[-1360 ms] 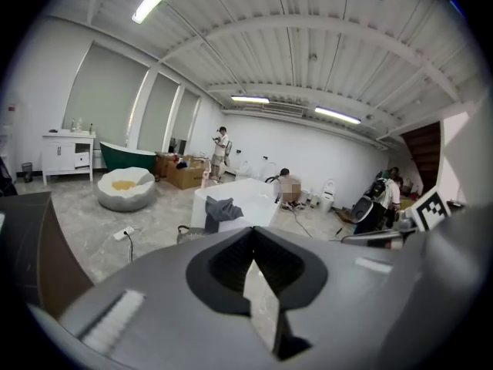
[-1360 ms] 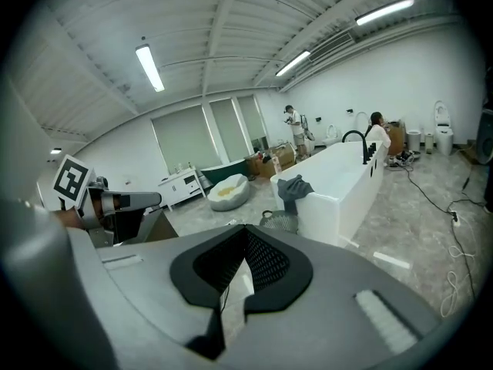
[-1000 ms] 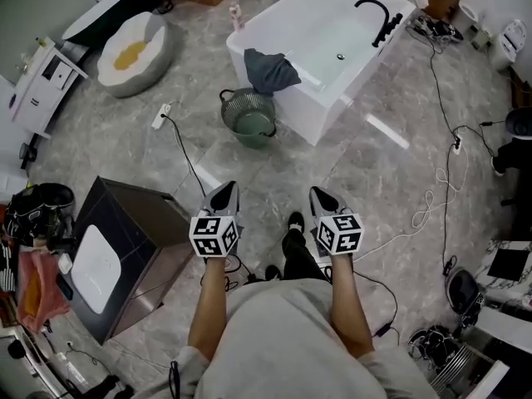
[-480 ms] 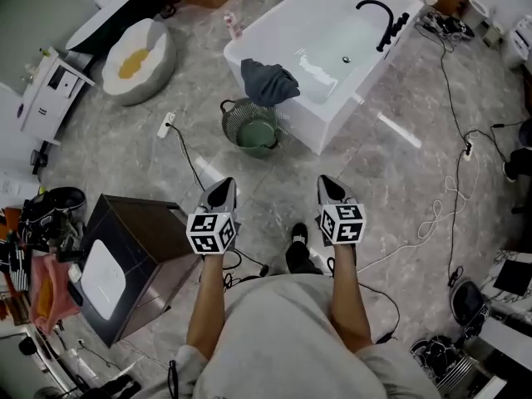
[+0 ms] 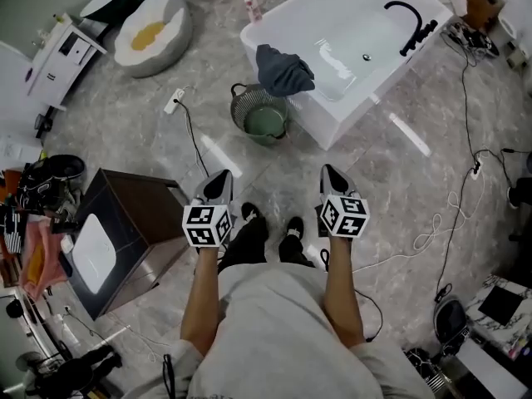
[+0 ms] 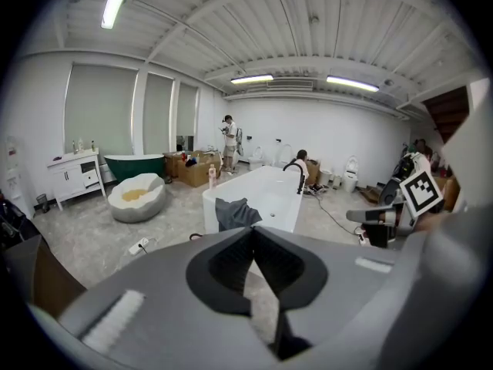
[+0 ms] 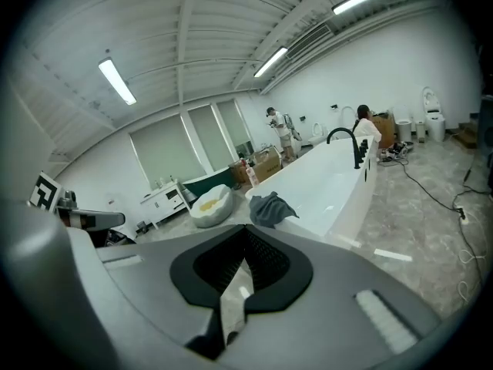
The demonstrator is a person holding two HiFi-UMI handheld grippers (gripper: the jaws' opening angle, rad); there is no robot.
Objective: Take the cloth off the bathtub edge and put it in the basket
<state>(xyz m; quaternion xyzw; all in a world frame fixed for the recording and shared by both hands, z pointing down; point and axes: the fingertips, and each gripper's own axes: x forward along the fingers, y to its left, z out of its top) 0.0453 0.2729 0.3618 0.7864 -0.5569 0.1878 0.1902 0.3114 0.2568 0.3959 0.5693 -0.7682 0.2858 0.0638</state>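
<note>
A dark grey-blue cloth [image 5: 283, 69] hangs over the near edge of the white bathtub [image 5: 353, 23]. On the floor just in front of it stands a round wire basket [image 5: 263, 116] with a green inside. My left gripper [image 5: 221, 179] and right gripper [image 5: 331, 174] are held side by side in front of the person, well short of the basket, both shut and empty. Past its closed jaws, the left gripper view looks at the cloth [image 6: 234, 213] and the tub [image 6: 266, 193]. The right gripper view has the cloth [image 7: 271, 206] draped on the tub [image 7: 331, 177] ahead.
A dark cabinet [image 5: 125, 235] stands close on the left. A power strip [image 5: 174, 102] and cables [image 5: 449, 214] lie across the marble floor. An egg-shaped white seat [image 5: 155, 30] sits at the far left. A black tap [image 5: 409, 19] rises from the tub's far end. People stand at the back [image 6: 229, 133].
The person has stepped on, both feet now showing between the grippers. The tub, cloth and basket have shifted a little to the right in the head view. Both grippers stay shut.
</note>
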